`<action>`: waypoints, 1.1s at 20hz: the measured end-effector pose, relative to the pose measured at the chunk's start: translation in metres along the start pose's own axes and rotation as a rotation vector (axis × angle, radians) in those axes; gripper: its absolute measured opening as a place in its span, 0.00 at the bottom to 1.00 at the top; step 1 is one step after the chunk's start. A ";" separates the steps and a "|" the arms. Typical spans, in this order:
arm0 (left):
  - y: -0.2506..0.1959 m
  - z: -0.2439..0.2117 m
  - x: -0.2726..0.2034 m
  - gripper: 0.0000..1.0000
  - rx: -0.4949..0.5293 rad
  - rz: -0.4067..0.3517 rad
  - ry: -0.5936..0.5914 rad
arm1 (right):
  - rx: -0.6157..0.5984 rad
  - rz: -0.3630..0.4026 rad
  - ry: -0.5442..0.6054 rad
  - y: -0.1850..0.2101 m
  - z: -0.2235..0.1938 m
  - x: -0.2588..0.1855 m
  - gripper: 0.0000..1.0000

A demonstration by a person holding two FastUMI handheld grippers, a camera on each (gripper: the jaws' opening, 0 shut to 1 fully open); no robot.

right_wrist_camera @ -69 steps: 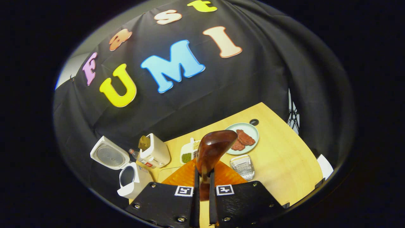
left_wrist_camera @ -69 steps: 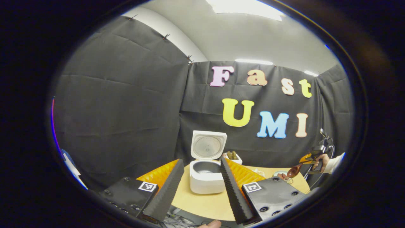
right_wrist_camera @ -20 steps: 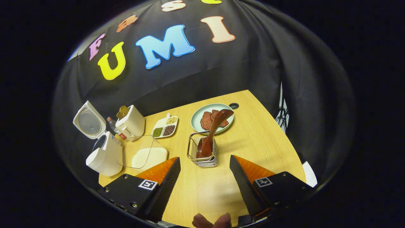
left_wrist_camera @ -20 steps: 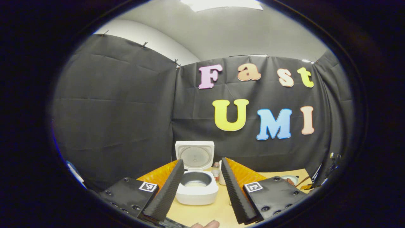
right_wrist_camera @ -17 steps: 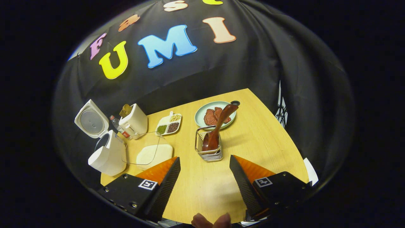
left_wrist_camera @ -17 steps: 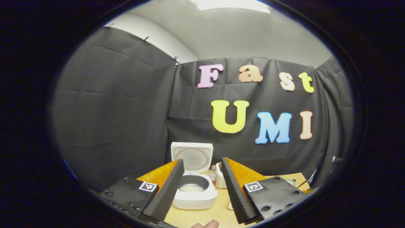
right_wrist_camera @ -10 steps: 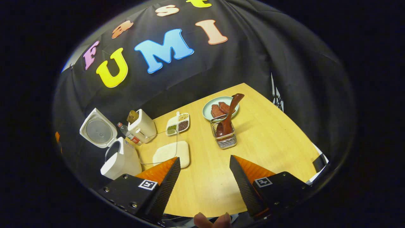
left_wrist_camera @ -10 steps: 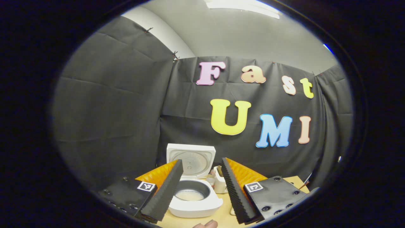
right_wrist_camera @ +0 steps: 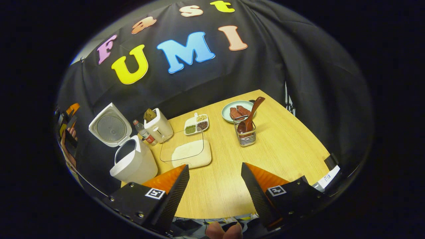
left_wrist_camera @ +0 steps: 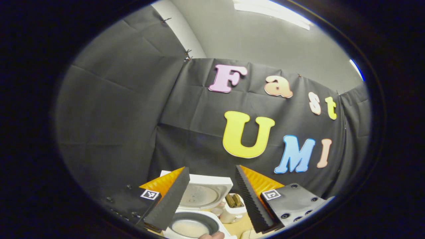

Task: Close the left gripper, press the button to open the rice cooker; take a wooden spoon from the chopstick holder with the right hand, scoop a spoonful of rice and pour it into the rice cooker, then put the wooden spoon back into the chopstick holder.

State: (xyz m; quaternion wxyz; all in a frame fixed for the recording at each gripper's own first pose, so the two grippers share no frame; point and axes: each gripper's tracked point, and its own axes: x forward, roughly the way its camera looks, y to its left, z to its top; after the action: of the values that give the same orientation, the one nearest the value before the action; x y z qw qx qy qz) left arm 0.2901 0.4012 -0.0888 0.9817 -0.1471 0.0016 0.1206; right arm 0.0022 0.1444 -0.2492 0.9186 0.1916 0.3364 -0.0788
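Two fingers of the left gripper (left_wrist_camera: 212, 196) sit at the bottom of the left gripper view, jaws spread, nothing between them. Low centre, behind and between the fingers, the rice cooker (left_wrist_camera: 194, 229) stands with its lid (left_wrist_camera: 202, 191) up; pale rice shows in the pot at the bottom edge. Just right of the lid, a white toaster (left_wrist_camera: 234, 207) with brown slices in it, partly hidden by the right finger. A fingertip (left_wrist_camera: 211, 235) pokes in at the bottom edge. Right gripper view: the right gripper (right_wrist_camera: 215, 186) is at the bottom, jaws spread wide and empty, above the near edge of the table (right_wrist_camera: 285, 149). Spoon (right_wrist_camera: 250, 114) stands bowl-down in the wire holder (right_wrist_camera: 245, 134), centre right of the frame, handle leaning to the upper right, well apart from the gripper. Just behind the holder, a plate (right_wrist_camera: 229, 111) with reddish pieces. Left of the frame, the cooker (right_wrist_camera: 132, 162) with open lid (right_wrist_camera: 109, 127). Between cooker and holder: a small bottle (right_wrist_camera: 144, 132), the toaster (right_wrist_camera: 159, 126), a divided dish (right_wrist_camera: 196, 123) of grains, and a clear-lidded tray of rice (right_wrist_camera: 191, 154). A hand (right_wrist_camera: 68, 146) shows at the far left edge; two fingertips (right_wrist_camera: 224, 230) at the bottom.
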 end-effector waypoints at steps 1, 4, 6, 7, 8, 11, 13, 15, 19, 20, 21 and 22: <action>0.005 -0.011 0.020 0.96 0.008 0.014 0.019 | -0.004 0.000 0.014 0.001 -0.004 0.001 0.96; 0.017 -0.030 0.077 0.93 0.048 0.061 0.045 | -0.014 -0.019 0.028 -0.003 -0.006 -0.002 0.96; 0.023 -0.041 0.111 0.96 0.130 0.093 0.054 | -0.028 -0.031 0.031 -0.005 -0.009 -0.006 0.96; 0.021 -0.044 0.127 0.96 0.174 0.097 0.057 | -0.036 -0.035 0.040 -0.006 -0.012 -0.007 0.96; 0.017 -0.045 0.140 0.93 0.212 0.094 0.062 | -0.038 -0.036 0.050 -0.006 -0.017 -0.007 0.96; 0.006 -0.051 0.164 0.96 0.303 0.070 0.070 | -0.035 -0.030 0.073 -0.003 -0.026 -0.007 0.96; 0.009 -0.076 0.166 0.95 0.281 0.073 0.134 | -0.048 -0.029 0.073 -0.001 -0.026 -0.006 0.96; 0.026 -0.111 0.158 0.93 0.219 0.130 0.235 | -0.051 -0.021 0.074 0.002 -0.029 -0.005 0.96; 0.020 -0.111 0.146 0.96 0.251 0.093 0.203 | -0.043 -0.013 0.092 0.004 -0.036 0.000 0.96; 0.018 -0.110 0.143 0.95 0.248 0.090 0.212 | -0.034 -0.007 0.097 0.004 -0.038 0.001 0.96; 0.017 -0.111 0.144 0.94 0.242 0.077 0.225 | -0.023 -0.001 0.101 0.005 -0.039 0.002 0.96; 0.016 -0.111 0.141 0.94 0.238 0.071 0.233 | -0.020 0.004 0.102 0.005 -0.040 0.002 0.96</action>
State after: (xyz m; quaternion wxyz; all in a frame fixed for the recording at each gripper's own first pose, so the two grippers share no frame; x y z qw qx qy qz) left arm 0.4265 0.4170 -0.2046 0.9805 -0.0424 0.1350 0.1364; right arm -0.0182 0.1654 -0.2765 0.9023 0.1870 0.3833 -0.0638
